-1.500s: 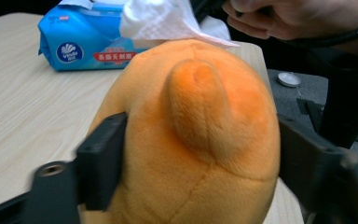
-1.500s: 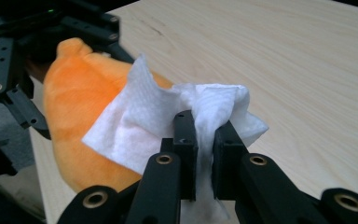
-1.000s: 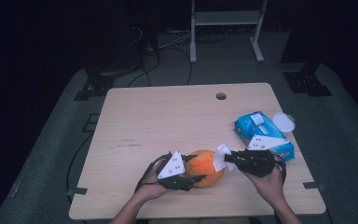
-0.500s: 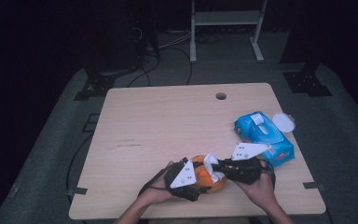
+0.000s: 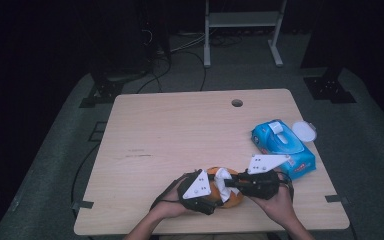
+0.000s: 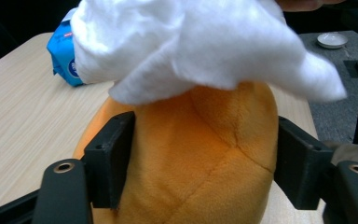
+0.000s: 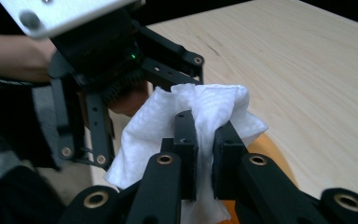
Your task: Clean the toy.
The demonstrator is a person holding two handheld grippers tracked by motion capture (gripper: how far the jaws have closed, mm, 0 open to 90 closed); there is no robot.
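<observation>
Two grippers meet at the near edge of the table point(image 5: 170, 125), both busy with one orange plush toy point(image 6: 200, 154). In the left gripper view the left gripper point(image 6: 205, 163) has its black jaws set against the toy's two flanks, pads pressing on the fabric; those jaws have just been closing a little on it. In the right gripper view the right gripper point(image 7: 204, 140) has its jaws drawn together, pinching a white wipe point(image 7: 196, 109) between the pads. The wipe lies draped over the top of the toy, touching it, as the left gripper view shows. From the high view the toy sits between the two hands, near the table's front edge, with the left gripper at its left and the right gripper at its right. Further right on the table lies a blue wipes pack point(image 5: 282, 149), and just beyond it a small round white lid point(image 5: 304, 131)
</observation>
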